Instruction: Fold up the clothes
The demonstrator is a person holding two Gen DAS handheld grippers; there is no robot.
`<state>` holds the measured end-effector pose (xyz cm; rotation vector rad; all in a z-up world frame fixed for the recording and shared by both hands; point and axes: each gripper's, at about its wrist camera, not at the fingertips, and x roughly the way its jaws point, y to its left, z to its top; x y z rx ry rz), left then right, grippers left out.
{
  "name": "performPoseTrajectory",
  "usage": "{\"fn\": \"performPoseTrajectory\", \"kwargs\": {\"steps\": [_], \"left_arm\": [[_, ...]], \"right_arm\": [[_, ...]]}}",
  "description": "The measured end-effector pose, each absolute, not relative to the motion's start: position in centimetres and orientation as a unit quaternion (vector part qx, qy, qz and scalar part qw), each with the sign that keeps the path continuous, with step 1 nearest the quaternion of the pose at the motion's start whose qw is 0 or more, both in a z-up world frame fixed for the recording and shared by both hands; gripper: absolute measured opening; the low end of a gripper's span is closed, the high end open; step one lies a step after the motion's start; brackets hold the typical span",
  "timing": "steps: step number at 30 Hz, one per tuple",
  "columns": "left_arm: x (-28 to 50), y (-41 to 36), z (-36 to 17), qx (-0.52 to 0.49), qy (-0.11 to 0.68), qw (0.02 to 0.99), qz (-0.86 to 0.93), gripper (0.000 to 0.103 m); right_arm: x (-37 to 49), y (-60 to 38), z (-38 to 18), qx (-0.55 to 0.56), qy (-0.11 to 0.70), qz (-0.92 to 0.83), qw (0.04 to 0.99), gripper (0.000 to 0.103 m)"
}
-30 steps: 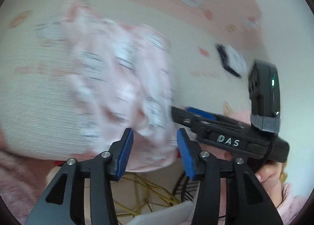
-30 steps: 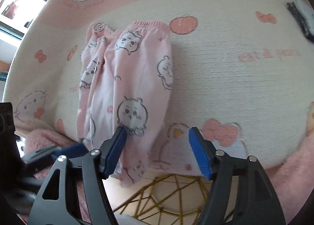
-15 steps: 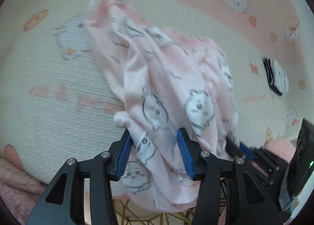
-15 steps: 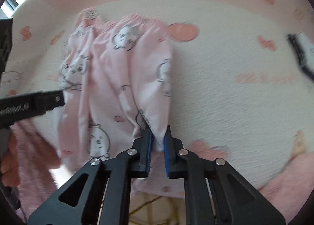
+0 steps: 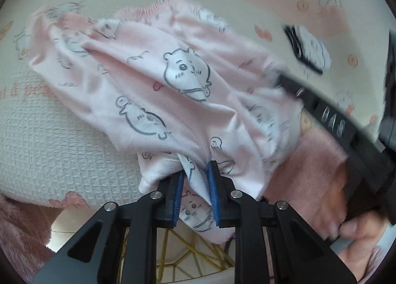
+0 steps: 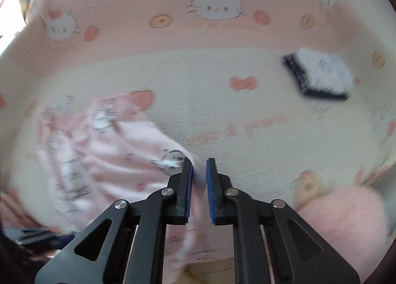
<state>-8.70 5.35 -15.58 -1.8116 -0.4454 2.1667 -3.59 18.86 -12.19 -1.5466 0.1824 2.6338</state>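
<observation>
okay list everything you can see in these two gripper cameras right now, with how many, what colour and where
pyjama trousers: one pair, pale pink with white cartoon animals, crumpled on the bed, hems hanging over the near edge
bedspread: one, cream and pink with cat and bow prints, under everything
folded item: one, white with a black edge, far right on the bedspread; blurred
fluffy blanket: pink, along the near edge of the bed
yellow wire frame: one, below the bed edge, partly hidden
left gripper: black with blue pads, jaws closing, a trouser hem between them
right gripper: black with blue pads, jaws opening, trouser cloth between them
hand: one, holding the right gripper's handle
</observation>
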Motion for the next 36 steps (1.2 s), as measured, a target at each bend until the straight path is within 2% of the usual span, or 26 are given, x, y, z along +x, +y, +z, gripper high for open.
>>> {"fn": "performPoseTrajectory", "kwargs": {"steps": [1, 2, 3, 6, 9, 11, 13, 15, 16, 18, 21, 24, 27, 29, 30, 31, 32, 33, 34, 36], "left_arm": [[-8.8, 4.5, -15.1, -0.621, -0.166, 0.135, 0.754, 0.036], [-9.4, 3.8, -14.9, -0.614, -0.176, 0.127, 0.758, 0.044], [-10.3, 3.0, -14.9, -0.607, -0.183, 0.113, 0.765, 0.045], [-13.4, 0.9, -14.7, -0.593, -0.159, 0.068, 0.787, 0.046], [-16.2, -1.1, -14.6, -0.591, -0.107, 0.043, 0.798, 0.046], [-17.4, -2.8, -15.0, -0.601, -0.100, 0.035, 0.792, 0.047], [-18.4, -2.1, -16.3, -0.621, -0.103, 0.032, 0.777, 0.046], [-17.5, -2.1, -17.6, -0.650, -0.085, 0.027, 0.754, 0.029], [-16.9, -1.9, -18.0, -0.654, -0.074, 0.027, 0.752, 0.022], [-15.4, -1.1, -18.3, -0.650, -0.051, 0.030, 0.757, 0.022], [-13.2, -0.8, -18.5, -0.666, -0.039, 0.044, 0.744, 0.021], [-10.9, -0.9, -18.2, -0.673, -0.030, 0.068, 0.736, 0.020], [-9.4, -1.4, -17.5, -0.674, -0.056, 0.109, 0.729, 0.021], [-9.6, -1.9, -16.3, -0.652, -0.053, 0.109, 0.749, 0.024], [-9.9, -2.2, -15.7, -0.641, -0.053, 0.106, 0.759, 0.026], [-10.7, -2.6, -15.1, -0.630, -0.059, 0.103, 0.767, 0.036], [-11.5, -3.1, -14.5, -0.620, -0.068, 0.099, 0.776, 0.053], [-12.5, -3.6, -14.1, -0.611, -0.076, 0.096, 0.782, 0.056], [-13.6, -4.0, -13.9, -0.604, -0.075, 0.090, 0.788, 0.056], [-16.5, -2.5, -14.6, -0.607, -0.047, 0.061, 0.791, 0.056]], "right_arm": [[-3.4, 18.5, -12.2, -0.508, 0.073, 0.858, 0.016, 0.021], [-3.4, 17.8, -12.5, -0.508, 0.075, 0.858, -0.008, 0.030], [-3.3, 17.2, -12.6, -0.508, 0.067, 0.858, -0.026, 0.040], [-3.6, 15.6, -13.6, -0.524, 0.022, 0.851, -0.036, 0.054], [-4.4, 14.8, -16.3, -0.561, 0.015, 0.827, -0.025, 0.055], [-4.8, 14.7, -17.4, -0.575, 0.027, 0.817, -0.024, 0.055], [-4.7, 14.9, -17.7, -0.578, 0.037, 0.814, -0.032, 0.053], [-4.5, 15.3, -17.6, -0.582, 0.048, 0.811, -0.041, 0.031], [-4.4, 15.6, -17.4, -0.583, 0.052, 0.810, -0.040, 0.028], [-4.3, 15.9, -17.0, -0.582, 0.042, 0.812, -0.027, 0.018], [-4.4, 16.3, -16.5, -0.568, -0.012, 0.823, 0.026, 0.010], [-4.3, 17.8, -15.7, -0.562, -0.019, 0.825, 0.059, 0.009], [-4.2, 19.7, -15.1, -0.563, 0.038, 0.825, 0.046, 0.010], [-4.2, 19.4, -15.4, -0.568, 0.075, 0.820, 0.002, 0.010], [-4.1, 19.0, -15.6, -0.569, 0.086, 0.817, -0.023, 0.014], [-4.0, 18.4, -15.7, -0.570, 0.088, 0.816, -0.041, 0.020], [-3.9, 17.7, -15.8, -0.569, 0.089, 0.815, -0.058, 0.037], [-3.8, 16.9, -15.8, -0.568, 0.088, 0.816, -0.071, 0.051], [-3.6, 16.1, -15.9, -0.567, 0.086, 0.816, -0.077, 0.055], [-3.4, 14.9, -16.3, -0.570, 0.066, 0.816, -0.063, 0.073]]}}
